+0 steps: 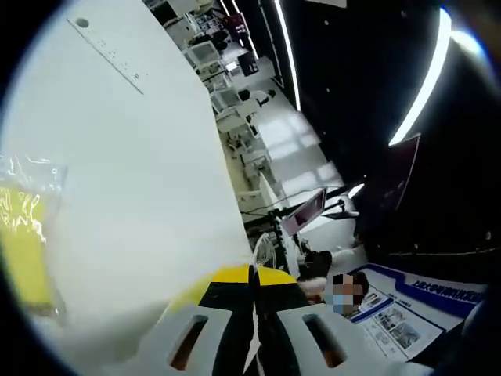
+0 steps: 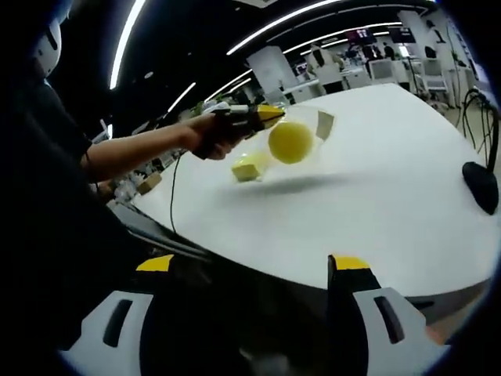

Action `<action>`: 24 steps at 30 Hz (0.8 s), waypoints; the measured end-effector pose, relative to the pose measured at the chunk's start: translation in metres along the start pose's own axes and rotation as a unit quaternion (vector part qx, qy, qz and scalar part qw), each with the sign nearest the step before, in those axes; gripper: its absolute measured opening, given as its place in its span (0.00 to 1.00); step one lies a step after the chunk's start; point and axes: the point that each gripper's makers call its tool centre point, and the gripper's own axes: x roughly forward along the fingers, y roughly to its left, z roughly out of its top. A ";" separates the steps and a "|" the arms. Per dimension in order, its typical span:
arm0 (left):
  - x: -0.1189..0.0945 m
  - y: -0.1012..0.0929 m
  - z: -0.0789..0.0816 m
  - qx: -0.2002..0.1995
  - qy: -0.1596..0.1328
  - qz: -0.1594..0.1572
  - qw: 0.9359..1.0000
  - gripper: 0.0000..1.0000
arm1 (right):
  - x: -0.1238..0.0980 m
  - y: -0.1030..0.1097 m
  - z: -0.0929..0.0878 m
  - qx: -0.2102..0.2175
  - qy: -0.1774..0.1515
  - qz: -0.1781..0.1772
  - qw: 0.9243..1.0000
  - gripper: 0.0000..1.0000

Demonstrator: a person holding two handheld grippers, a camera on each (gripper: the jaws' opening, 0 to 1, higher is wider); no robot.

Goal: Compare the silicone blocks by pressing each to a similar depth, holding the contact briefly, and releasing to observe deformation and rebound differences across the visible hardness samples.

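Note:
My left gripper point(image 1: 252, 272) has its yellow-tipped jaws closed together over the white table point(image 1: 141, 172). In the right gripper view a hand holds this left gripper point(image 2: 249, 116) above the table, shut on the edge of a clear plastic bag point(image 2: 313, 125). A round yellow silicone sample point(image 2: 291, 141) hangs in the bag, which casts a shadow on the table below. A smaller yellow block point(image 2: 249, 167) sits lower left of the sample. A yellow block in clear wrap point(image 1: 23, 243) shows at the left edge. My right gripper point(image 2: 252, 266) is open and empty at the table's near edge.
A clear ruler point(image 1: 109, 51) lies at the far end of the table. A black object point(image 2: 479, 184) with cables stands on the white table point(image 2: 376, 204) at the right edge. The person's arm point(image 2: 133, 153) reaches in from the left. Desks and monitors fill the room behind.

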 end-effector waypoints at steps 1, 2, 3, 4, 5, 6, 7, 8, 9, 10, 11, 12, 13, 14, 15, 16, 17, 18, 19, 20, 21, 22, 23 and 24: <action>0.002 0.003 0.004 -0.018 -0.013 0.002 1.000 0.00 | 0.000 0.000 0.001 0.001 -0.002 0.000 1.000 0.72; 0.003 0.004 0.005 -0.036 -0.019 -0.001 0.999 0.00 | -0.001 0.001 0.003 0.001 -0.003 0.001 1.000 0.72; 0.003 0.008 0.008 -0.039 -0.027 0.000 0.999 0.00 | -0.001 0.002 0.005 0.001 -0.007 0.002 1.000 0.72; 0.003 0.016 0.012 -0.050 -0.040 0.013 0.998 0.00 | -0.001 0.002 0.007 0.001 -0.010 0.002 1.000 0.72; 0.003 0.023 0.016 -0.057 -0.046 0.020 0.997 0.00 | -0.002 0.003 0.008 0.003 -0.013 0.002 1.000 0.72; 0.001 0.030 0.019 -0.059 -0.052 0.029 0.997 0.00 | -0.002 0.003 0.009 0.003 -0.013 0.002 1.000 0.71; 0.000 0.033 0.020 -0.054 -0.052 0.034 0.997 0.00 | -0.002 0.003 0.009 0.002 -0.010 0.000 1.000 0.71; -0.002 0.037 0.022 -0.050 -0.051 0.037 0.997 0.00 | -0.002 0.002 0.008 0.000 -0.007 -0.002 1.000 0.71; -0.004 0.041 0.024 -0.048 -0.053 0.047 0.996 0.00 | -0.002 0.002 0.008 -0.001 -0.006 -0.003 1.000 0.71; -0.005 0.044 0.026 -0.053 -0.055 0.053 0.996 0.00 | -0.003 0.002 0.010 0.000 -0.008 -0.003 1.000 0.71; -0.006 0.047 0.028 -0.050 -0.055 0.057 0.996 0.00 | -0.003 0.002 0.011 0.001 -0.010 -0.003 1.000 0.71; -0.007 0.050 0.029 -0.047 -0.057 0.065 0.995 0.00 | -0.003 0.002 0.012 0.002 -0.012 -0.002 1.000 0.71; -0.007 0.053 0.029 -0.039 -0.056 0.072 0.995 0.00 | -0.003 0.002 0.013 0.002 -0.012 -0.002 1.000 0.71; -0.008 0.056 0.030 -0.035 -0.055 0.076 0.995 0.00 | -0.003 0.001 0.013 0.001 -0.008 -0.004 1.000 0.71; -0.008 0.060 0.031 -0.034 -0.056 0.084 0.994 0.00 | -0.002 0.000 0.012 -0.001 -0.005 -0.005 1.000 0.72; -0.008 0.062 0.032 -0.036 -0.057 0.087 0.994 0.00 | -0.002 0.000 0.013 -0.003 -0.005 -0.005 1.000 0.72; -0.008 0.065 0.032 -0.043 -0.059 0.093 0.993 0.00 | -0.002 0.000 0.015 -0.004 -0.006 -0.003 1.000 0.72; -0.008 0.065 0.033 -0.040 -0.059 0.094 0.993 0.00 | -0.003 0.000 0.018 -0.003 -0.009 -0.003 1.000 0.72; -0.008 0.067 0.033 -0.035 -0.059 0.097 0.993 0.00 | -0.003 0.000 0.020 -0.003 -0.012 -0.004 1.000 0.72; -0.008 0.068 0.034 -0.034 -0.059 0.099 0.993 0.00 | -0.003 0.000 0.022 -0.003 -0.013 -0.004 1.000 0.72; -0.008 0.070 0.034 -0.033 -0.058 0.102 0.993 0.00 | -0.003 0.000 0.023 -0.004 -0.014 -0.003 1.000 0.71; -0.008 0.071 0.034 -0.032 -0.056 0.102 0.993 0.00 | -0.003 0.000 0.023 -0.005 -0.014 -0.003 1.000 0.71; -0.008 0.072 0.034 -0.031 -0.055 0.104 0.993 0.00 | -0.003 0.001 0.023 -0.006 -0.014 -0.002 1.000 0.71; -0.009 0.076 0.033 -0.021 -0.049 0.112 0.992 0.00 | -0.003 0.001 0.023 -0.006 -0.014 -0.003 1.000 0.71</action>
